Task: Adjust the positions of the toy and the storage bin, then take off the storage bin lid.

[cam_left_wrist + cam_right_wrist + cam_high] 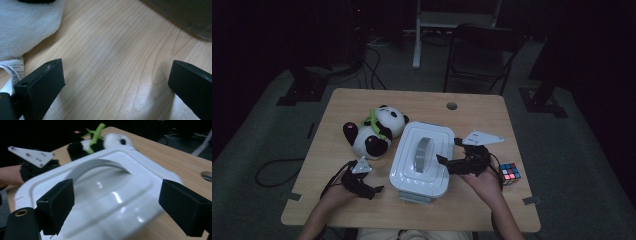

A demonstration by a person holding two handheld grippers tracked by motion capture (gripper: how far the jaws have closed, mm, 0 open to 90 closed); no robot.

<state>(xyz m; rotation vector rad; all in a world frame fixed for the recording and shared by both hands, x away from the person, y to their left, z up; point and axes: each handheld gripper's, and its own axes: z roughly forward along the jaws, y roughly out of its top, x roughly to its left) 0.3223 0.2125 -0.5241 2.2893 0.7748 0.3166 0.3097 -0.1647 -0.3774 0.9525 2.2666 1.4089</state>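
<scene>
A white lidded box (422,161) with a grey arched handle (422,152) stands mid-table, its lid (107,195) and handle (97,165) seen close in the right gripper view. My right gripper (448,151) is open at the box's right edge, jaws spread wide over the lid. A panda plush (374,131) holding a green stick lies left of the box. My left gripper (371,191) is open and low over bare wood at the front left, between the plush (27,25) and the box (185,15).
A colourful puzzle cube (510,173) sits near the table's right edge. A cable hole (452,106) is at the back of the wooden table (362,102). A dark chair (482,52) and floor cables lie beyond the table.
</scene>
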